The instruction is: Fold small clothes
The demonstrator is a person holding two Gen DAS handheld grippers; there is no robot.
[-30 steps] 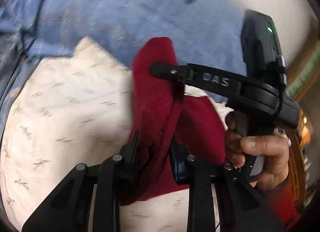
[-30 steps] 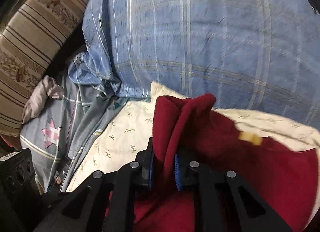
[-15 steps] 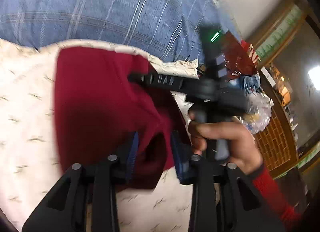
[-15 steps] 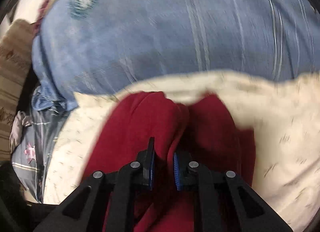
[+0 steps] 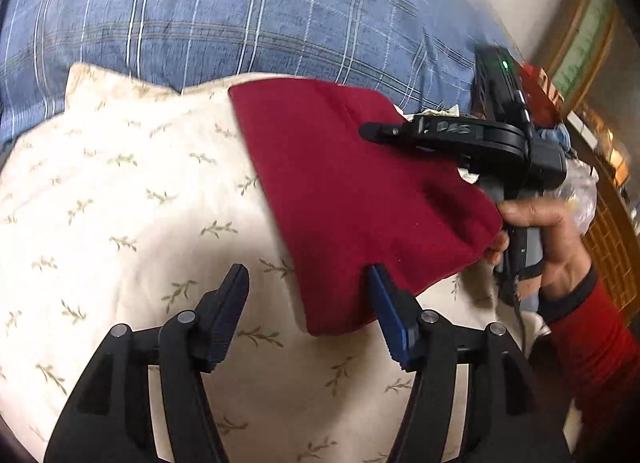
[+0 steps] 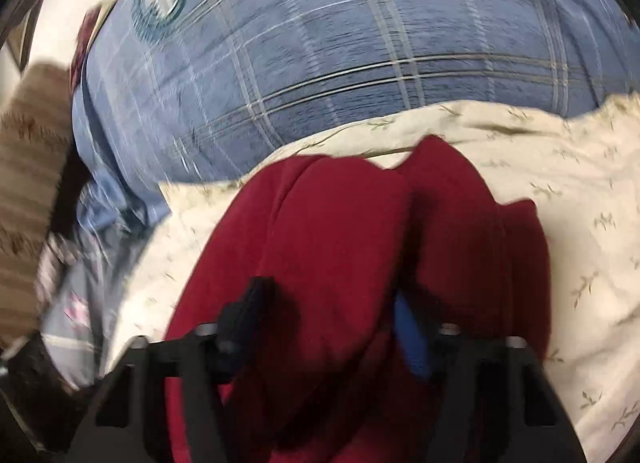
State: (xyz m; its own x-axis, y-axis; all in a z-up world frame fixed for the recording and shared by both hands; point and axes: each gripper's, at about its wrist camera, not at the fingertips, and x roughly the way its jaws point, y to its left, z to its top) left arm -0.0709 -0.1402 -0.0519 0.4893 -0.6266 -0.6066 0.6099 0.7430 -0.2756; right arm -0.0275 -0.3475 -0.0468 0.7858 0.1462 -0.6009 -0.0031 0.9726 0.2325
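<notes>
A dark red cloth (image 5: 352, 199) lies folded flat on a cream leaf-print sheet (image 5: 120, 203). My left gripper (image 5: 308, 299) is open just above the cloth's near corner, with nothing between its fingers. In the left wrist view my right gripper (image 5: 372, 131) reaches in over the cloth's far right part. In the right wrist view, which is blurred, the right gripper (image 6: 328, 311) has its jaws spread wide with the red cloth (image 6: 344, 231) bulging between them.
A blue plaid bedcover (image 5: 260, 11) lies behind the cream sheet (image 6: 580, 191). A striped cushion (image 6: 28, 167) and a rumpled grey garment (image 6: 76, 303) lie at the left. Wooden furniture and clutter (image 5: 592, 123) stand at the right.
Both grippers have opened and let go of the red cloth, which now lies flat on the cream sheet. The left gripper has pulled back a little.
</notes>
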